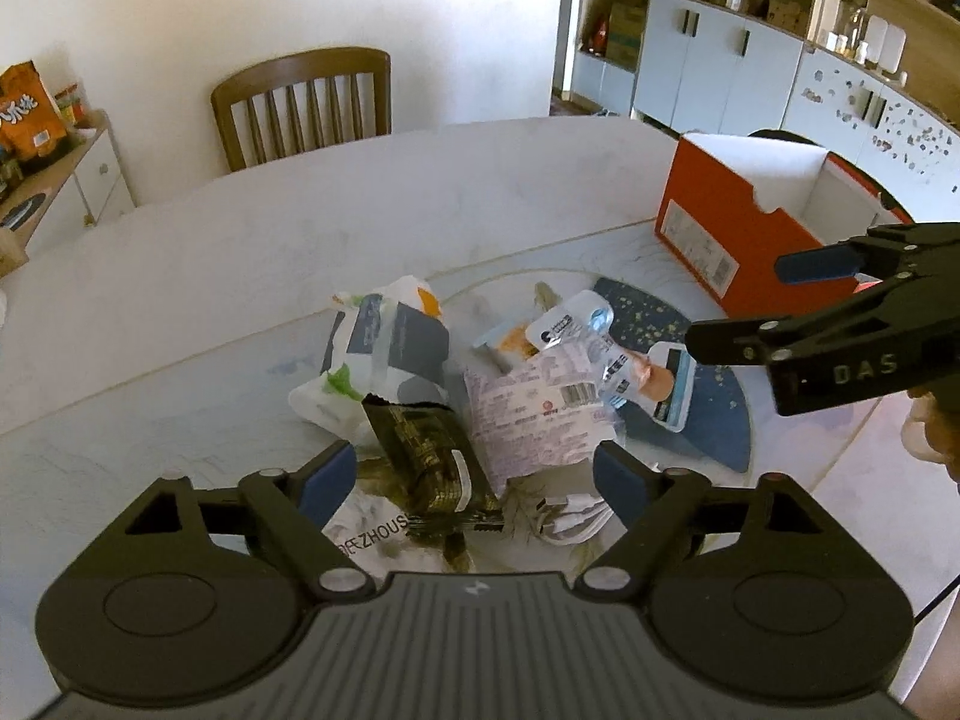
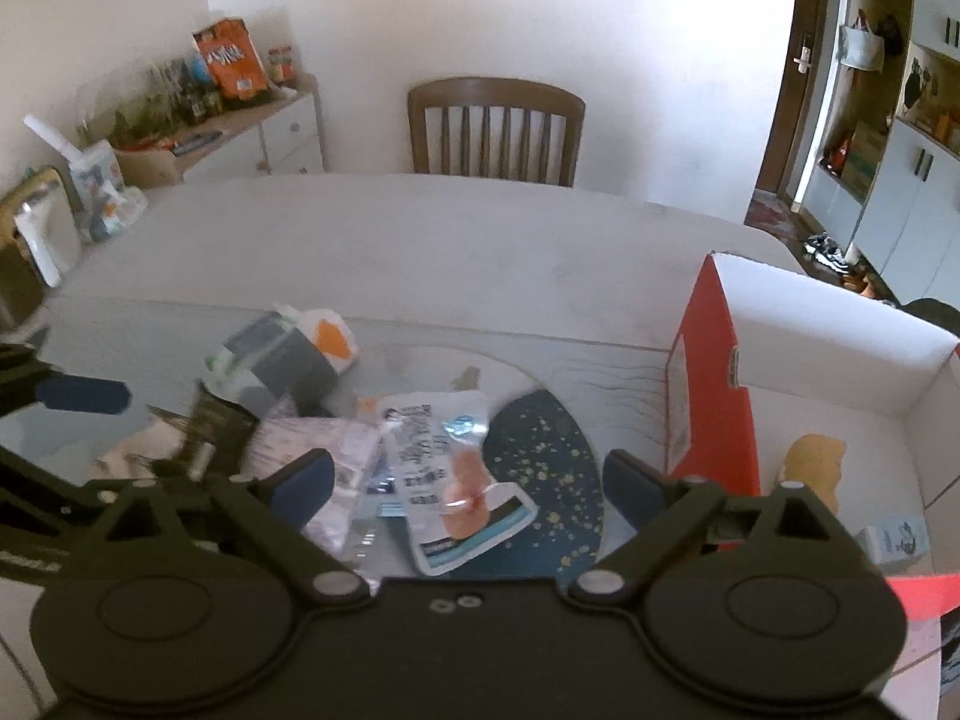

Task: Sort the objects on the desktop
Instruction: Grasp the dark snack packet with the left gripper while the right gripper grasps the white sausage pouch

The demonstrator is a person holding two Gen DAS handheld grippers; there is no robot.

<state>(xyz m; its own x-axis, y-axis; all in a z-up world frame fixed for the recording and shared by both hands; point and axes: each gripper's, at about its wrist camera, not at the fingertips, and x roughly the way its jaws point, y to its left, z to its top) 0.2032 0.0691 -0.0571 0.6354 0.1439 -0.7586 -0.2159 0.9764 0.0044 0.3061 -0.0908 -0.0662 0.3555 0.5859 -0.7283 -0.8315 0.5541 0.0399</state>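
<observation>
A heap of snack packets lies on the white table (image 1: 420,204). My left gripper (image 1: 474,474) is open low over its near side, with a dark green packet (image 1: 426,456) and a pink-printed white packet (image 1: 534,414) between its fingers, untouched by the pads. My right gripper (image 2: 468,480) is open above a clear packet holding an orange sausage snack (image 2: 462,480), also untouched. In the left wrist view the right gripper (image 1: 738,306) reaches in from the right. A white bag with grey and orange patches (image 1: 390,336) lies behind the heap. An open orange box (image 2: 714,408) stands to the right.
A blue speckled mat (image 2: 552,462) lies under the packets, a coiled white cable (image 1: 570,519) at the heap's near edge. Inside the orange box are a yellowish item (image 2: 813,462) and a small pale box (image 2: 894,540). A wooden chair (image 2: 495,132) stands behind the table.
</observation>
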